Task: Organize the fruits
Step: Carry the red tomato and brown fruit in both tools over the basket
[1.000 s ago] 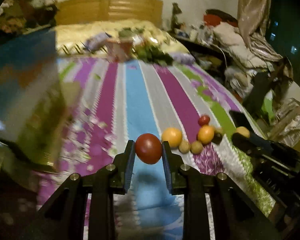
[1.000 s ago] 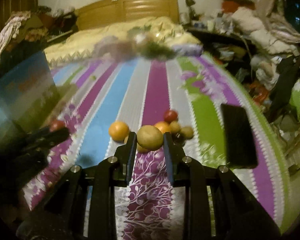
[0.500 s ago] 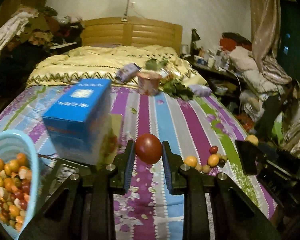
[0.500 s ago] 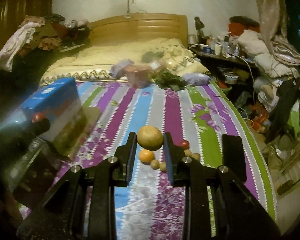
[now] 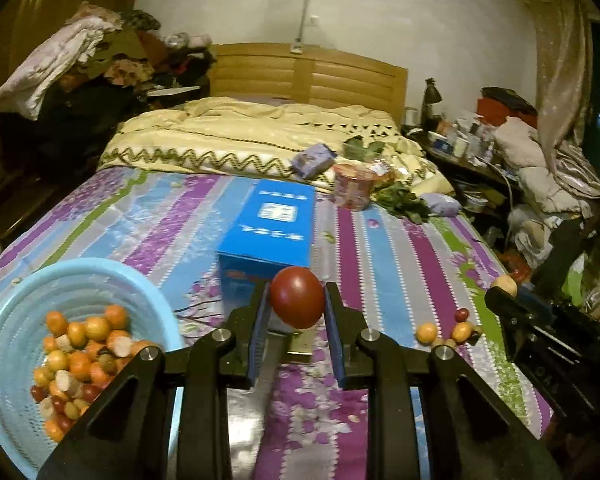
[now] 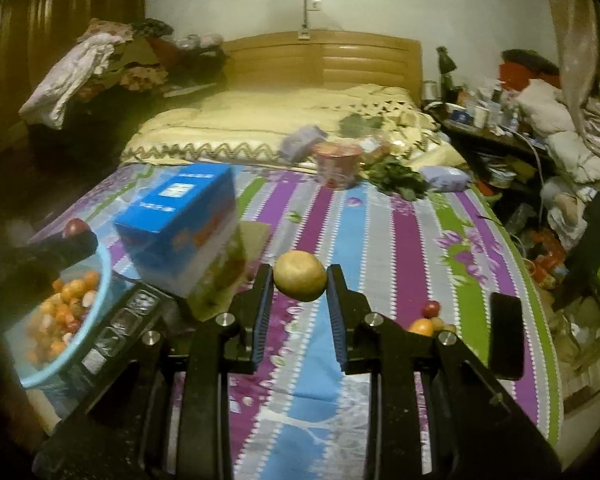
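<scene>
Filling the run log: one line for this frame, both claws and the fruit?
left claw: shut on red fruit | right claw: shut on yellow-brown fruit | blue basket: holds fruit | loose fruit: on bedspread

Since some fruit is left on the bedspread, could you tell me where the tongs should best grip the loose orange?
Probably across the orange at its widest middle, coming from above: it is round, lies free on its left, and small fruits crowd its right.

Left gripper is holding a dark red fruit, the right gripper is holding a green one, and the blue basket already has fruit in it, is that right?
Not quite. The right gripper holds a yellowish-tan fruit, not a green one, as the right wrist view shows. The rest stands: the left gripper holds the dark red fruit, and the blue basket already has fruit in it.
</scene>
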Tool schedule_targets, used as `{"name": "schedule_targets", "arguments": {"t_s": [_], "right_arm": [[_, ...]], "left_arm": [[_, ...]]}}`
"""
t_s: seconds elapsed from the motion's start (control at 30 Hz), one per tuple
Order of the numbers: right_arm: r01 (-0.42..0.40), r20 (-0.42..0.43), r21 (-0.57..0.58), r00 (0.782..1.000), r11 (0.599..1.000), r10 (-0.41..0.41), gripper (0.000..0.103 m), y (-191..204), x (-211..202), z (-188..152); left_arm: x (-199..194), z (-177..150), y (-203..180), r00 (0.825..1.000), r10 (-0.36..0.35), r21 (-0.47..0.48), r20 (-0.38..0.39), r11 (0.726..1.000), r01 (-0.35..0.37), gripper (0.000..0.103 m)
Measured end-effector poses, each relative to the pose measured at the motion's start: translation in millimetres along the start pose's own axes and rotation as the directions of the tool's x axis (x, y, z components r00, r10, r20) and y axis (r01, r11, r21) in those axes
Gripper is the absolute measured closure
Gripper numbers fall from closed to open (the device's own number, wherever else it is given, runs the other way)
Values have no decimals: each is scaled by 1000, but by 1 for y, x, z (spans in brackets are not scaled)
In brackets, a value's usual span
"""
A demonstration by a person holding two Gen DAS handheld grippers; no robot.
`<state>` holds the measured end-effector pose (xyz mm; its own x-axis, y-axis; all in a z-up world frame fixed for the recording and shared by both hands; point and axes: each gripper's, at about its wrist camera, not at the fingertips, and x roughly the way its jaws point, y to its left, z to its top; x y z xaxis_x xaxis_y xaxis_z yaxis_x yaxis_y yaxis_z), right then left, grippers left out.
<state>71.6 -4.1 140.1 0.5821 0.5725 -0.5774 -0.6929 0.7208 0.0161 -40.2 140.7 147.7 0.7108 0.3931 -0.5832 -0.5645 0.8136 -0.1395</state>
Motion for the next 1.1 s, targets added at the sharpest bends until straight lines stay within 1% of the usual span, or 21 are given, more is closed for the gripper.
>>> {"name": "schedule_targets", "arguments": {"t_s": [0.2, 0.4, 0.57, 0.7, 0.83, 0.9, 1.07, 1.1], "right_arm": [[-63, 1, -34, 998, 997, 63, 76, 34, 0, 12], [-145, -16, -73, 989, 987, 144, 76, 77, 0, 21], [-203, -46, -108, 979, 973, 199, 76, 109, 3, 27], [-248, -88, -139, 967, 959, 238, 76, 133, 10, 30], [-303, -154, -166, 948, 938, 279, 76, 160, 22, 31], [-333, -192, -170, 934, 927, 301, 76, 170, 27, 31], [-392, -282, -186, 900, 901, 333, 76, 202, 41, 34], [-408, -308, -190, 888, 893, 340, 76, 210, 46, 35]], "left_arm": [[-13, 4, 36, 999, 42, -41, 5, 998, -42, 76], [-31, 5, 77, 995, 100, -86, 10, 991, -99, 76], [-40, 2, 113, 990, 143, -120, -10, 982, -143, 76], [-44, -1, 144, 984, 171, -145, -42, 974, -175, 76], [-48, -3, 176, 977, 200, -172, -70, 963, -209, 76], [-49, -3, 194, 972, 218, -189, -90, 954, -232, 76], [-50, -8, 241, 964, 213, -247, -161, 937, -248, 76], [-50, -9, 247, 962, 212, -249, -172, 935, -251, 76]]}}
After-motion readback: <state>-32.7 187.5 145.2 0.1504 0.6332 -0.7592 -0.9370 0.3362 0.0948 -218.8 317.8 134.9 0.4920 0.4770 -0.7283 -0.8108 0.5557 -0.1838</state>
